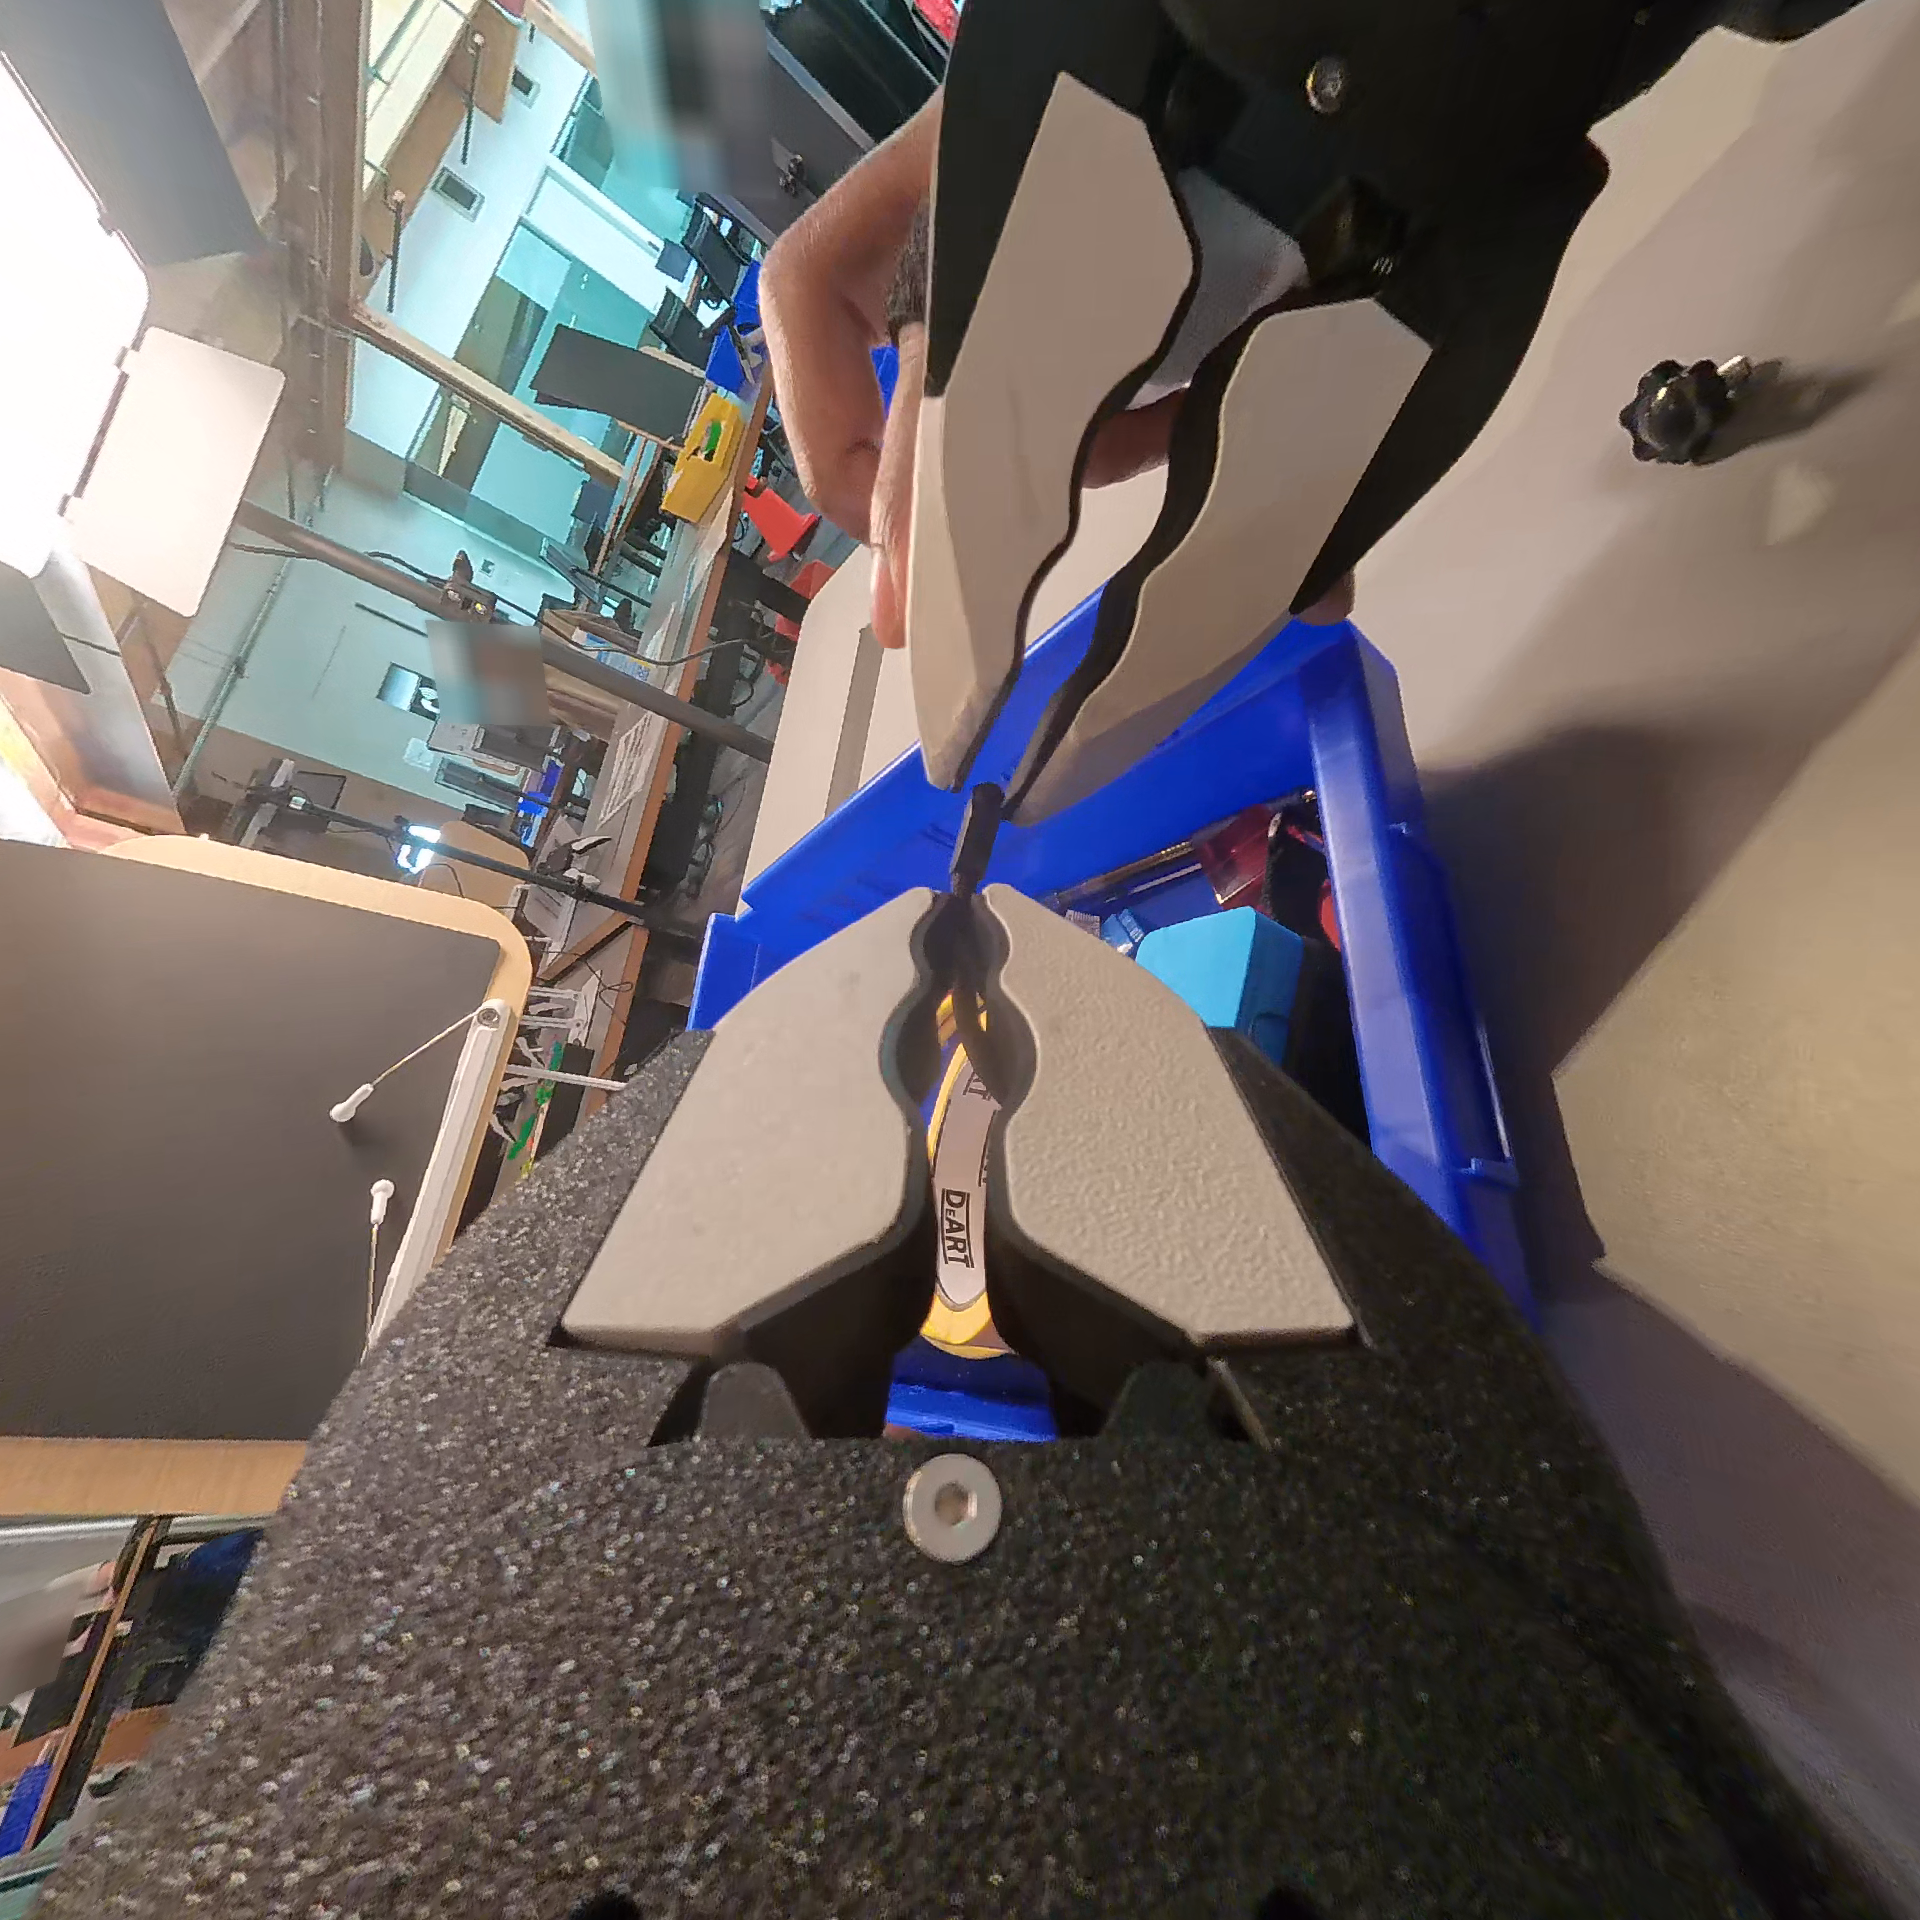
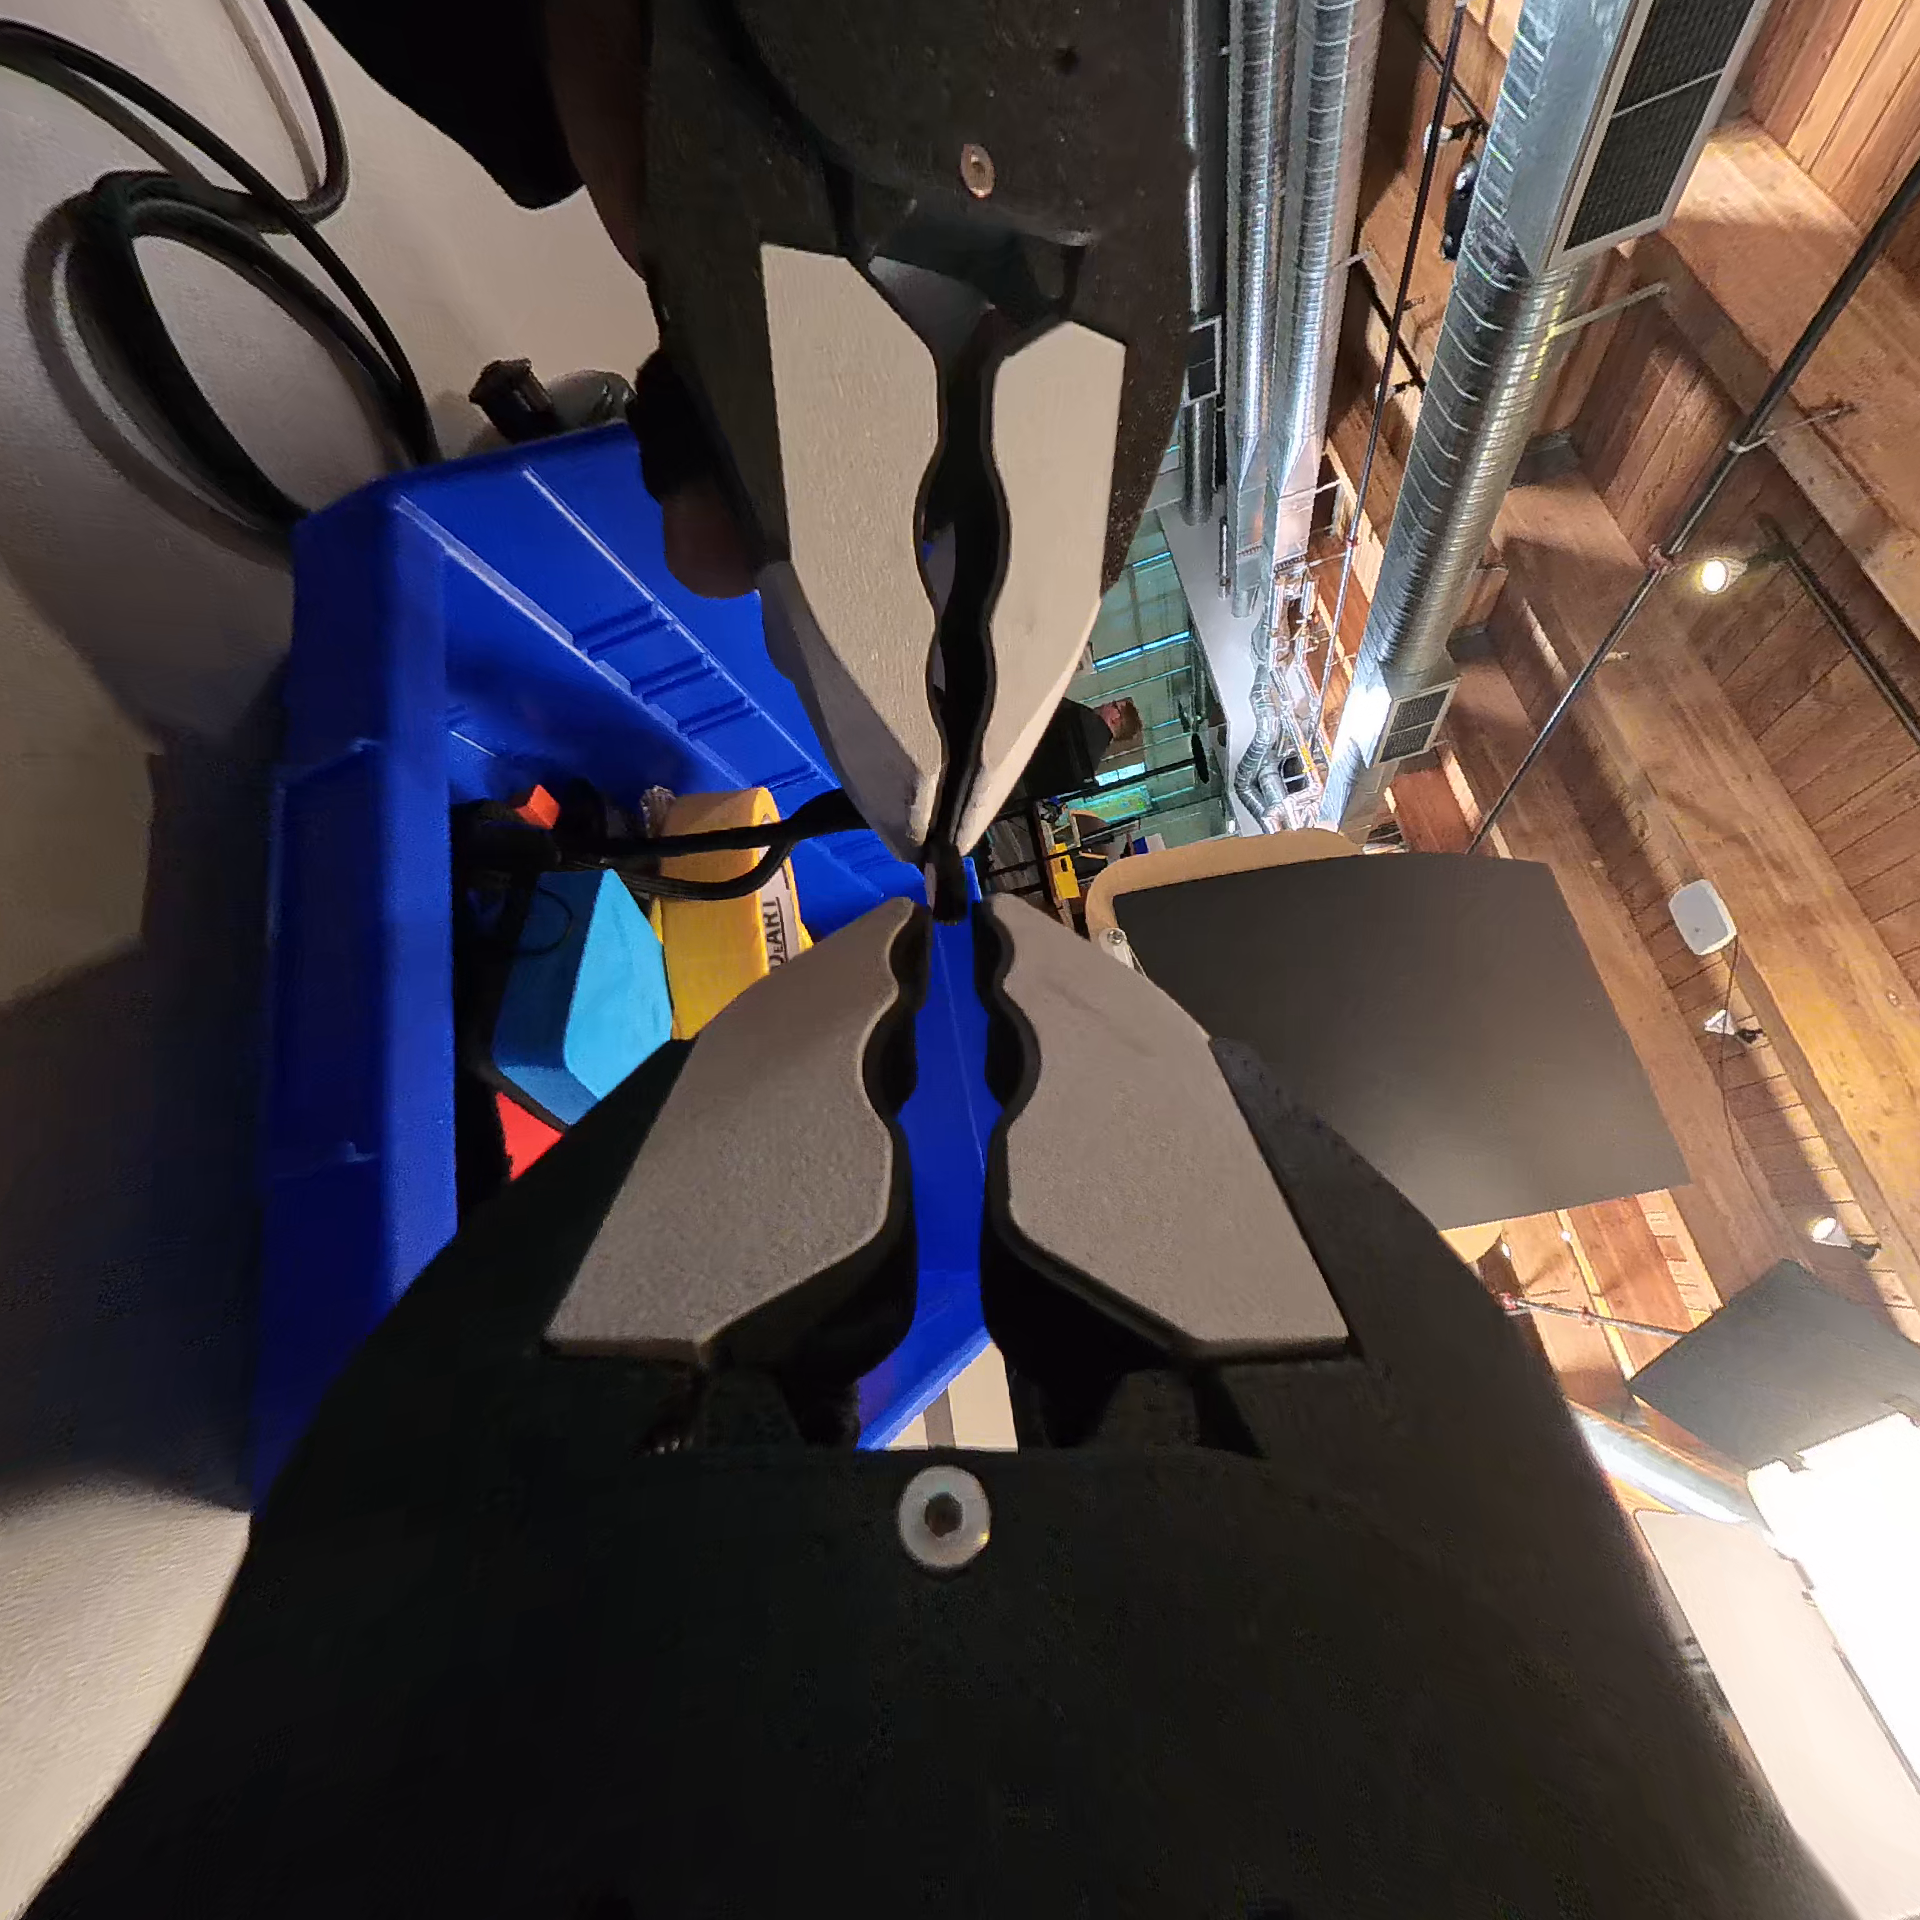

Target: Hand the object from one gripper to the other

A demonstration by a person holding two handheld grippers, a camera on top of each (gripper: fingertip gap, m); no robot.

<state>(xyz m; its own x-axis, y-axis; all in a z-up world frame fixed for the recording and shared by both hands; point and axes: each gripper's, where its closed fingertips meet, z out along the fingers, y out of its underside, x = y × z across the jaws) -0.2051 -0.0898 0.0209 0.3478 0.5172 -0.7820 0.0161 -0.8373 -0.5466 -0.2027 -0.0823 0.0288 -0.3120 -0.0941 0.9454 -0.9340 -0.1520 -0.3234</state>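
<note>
Beneath both grippers a blue bin is sitting on pale tabletop. Left gripper is pinching a thin black cable with its fingertips closed. Right gripper, tip to tip with it, is standing slightly parted around the cable's end.

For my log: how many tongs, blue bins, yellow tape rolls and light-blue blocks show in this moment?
Tongs: 2 (left tongs pinching a thin black cord, right tongs at the same cord)
Blue bin: 1
Yellow tape roll: 1
Light-blue block: 1
Total: 5
</note>
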